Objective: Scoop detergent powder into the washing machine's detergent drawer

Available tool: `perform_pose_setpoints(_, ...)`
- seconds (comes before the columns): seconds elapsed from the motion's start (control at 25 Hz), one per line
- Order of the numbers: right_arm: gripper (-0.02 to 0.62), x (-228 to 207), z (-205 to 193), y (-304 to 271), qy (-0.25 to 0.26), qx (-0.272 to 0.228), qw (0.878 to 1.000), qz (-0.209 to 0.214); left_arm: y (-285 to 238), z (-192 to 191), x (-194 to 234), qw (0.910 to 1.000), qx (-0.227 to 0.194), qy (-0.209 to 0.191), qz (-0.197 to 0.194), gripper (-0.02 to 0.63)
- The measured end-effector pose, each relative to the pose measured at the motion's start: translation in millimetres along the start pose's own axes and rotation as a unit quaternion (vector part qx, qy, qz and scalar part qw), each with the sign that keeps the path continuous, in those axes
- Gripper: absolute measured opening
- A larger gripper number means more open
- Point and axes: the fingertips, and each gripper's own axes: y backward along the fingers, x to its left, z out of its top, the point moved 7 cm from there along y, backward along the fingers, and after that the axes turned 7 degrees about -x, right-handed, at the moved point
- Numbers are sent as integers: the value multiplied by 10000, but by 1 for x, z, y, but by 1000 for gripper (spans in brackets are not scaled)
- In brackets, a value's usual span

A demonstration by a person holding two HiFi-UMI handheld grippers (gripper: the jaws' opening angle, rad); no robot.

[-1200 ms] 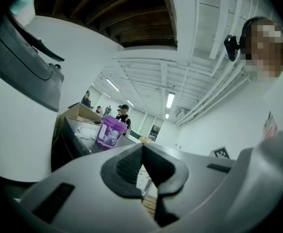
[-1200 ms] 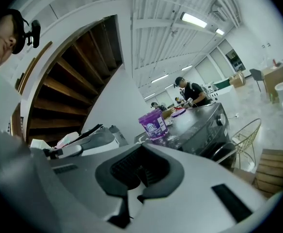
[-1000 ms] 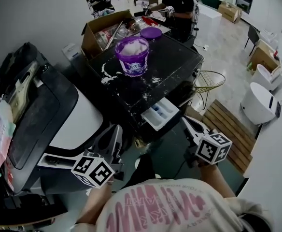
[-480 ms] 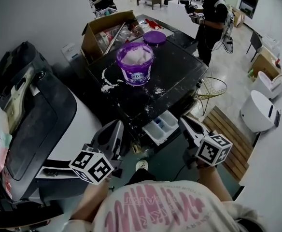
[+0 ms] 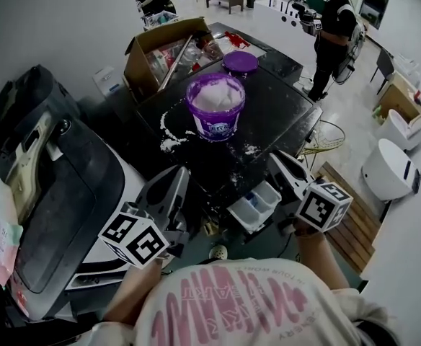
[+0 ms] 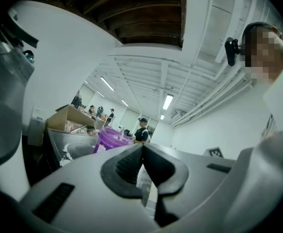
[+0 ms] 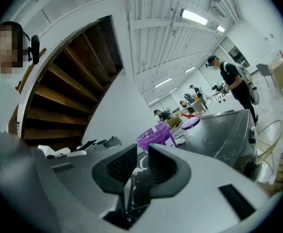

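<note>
Nearest, at 6 o'clock in the head view: the wearer's pink-printed shirt (image 5: 232, 305), with one claw in each hand, both pointing level at the washer (image 5: 275, 114).

Left claw (image 6: 142, 149): the pads meet at the tips. It is closed and holds nothing. Its marker cube (image 5: 133, 234) sits at 8 o'clock of the detergent drawer (image 5: 256, 206), apart from it, beside the white machine (image 5: 135, 175) with the dark lid.

Right claw (image 7: 142, 154): the jaws have just been opening and now stand a narrow gap apart. The pads press on nothing. A dark strip flecked with powder shows low in the gap, and I can't tell what it is. Its cube (image 5: 324, 205) is at 3 o'clock of the drawer, and the jaw tips are just beside the drawer's far corner. I can't tell whether they touch it.

The drawer is pulled out of the washer front toward 7 o'clock, with its compartments showing.

The purple tub (image 5: 215, 110) is at 11 o'clock of the drawer. It stands upright and open on the black washer top, full of white powder. Spilled powder (image 5: 171, 144) lies at 8 o'clock of the tub, with smaller specks at 4 o'clock.

The purple lid (image 5: 240, 63) lies flat at 1 o'clock of the tub, apart from it. An open cardboard box (image 5: 153, 52) is at 10 o'clock.

Farthest, at 1 o'clock: a bystander (image 5: 335, 31) in dark clothes, standing on the floor.
</note>
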Motion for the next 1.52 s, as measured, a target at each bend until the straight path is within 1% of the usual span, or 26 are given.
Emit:
perform_pose_setpoints(0.08, 57, 0, 1, -14, -48, -68, 10000, -12, -5, -1, 10, 9999, 126, -88, -69, 0)
perform_pose_setpoints(0.16, 58, 0, 3, -27, -26, -105, 9999, 6, -10, -3, 21, 9997, 179, -93, -107, 1)
perform_pose_setpoints(0.32, 61, 1, 17, -48, 194, -201, 9996, -5, -22, -5, 36, 9997, 216, -51, -111, 0)
perform_pose_setpoints(0.48, 61, 0, 28, -59, 197, -93, 9998, 26, -27, -8, 41, 9994, 292, 27, -185, 0)
perform_pose_setpoints(0.56, 61, -1, 32, -69, 268, 87, 9995, 118, -28, -7, 45, 9997, 206, 29, -133, 0)
perform_pose_setpoints(0.72, 74, -8, 41, -95, 448, 664, 9961, 365, -28, -10, 51, 9998, 39, 186, 40, 0)
perform_pose_setpoints(0.84, 74, -14, 48, -114, 589, 1100, 9904, 602, -28, -12, 52, 9996, -45, 199, 212, 0)
perform_pose_setpoints(0.96, 97, -19, 55, -134, 756, 1461, 9825, 870, -26, -13, 53, 9987, -130, 218, 440, 0)
perform_pose_setpoints(1.12, 104, -23, 64, -161, 1193, 1945, 9666, 1168, -19, -18, 51, 9953, -242, 324, 876, 0)
perform_pose_setpoints(1.24, 110, -25, 67, -179, 1624, 2308, 9489, 1411, -10, -23, 50, 9926, -217, 329, 1149, 0)
perform_pose_setpoints(1.36, 118, -26, 65, -198, 2158, 2676, 9241, 1672, 4, -27, 46, 9877, -239, 321, 1511, 0)
perform_pose_setpoints(1.52, 123, -29, 63, -218, 2971, 3054, 8852, 1868, 22, -30, 44, 9797, -356, 336, 1945, 0)
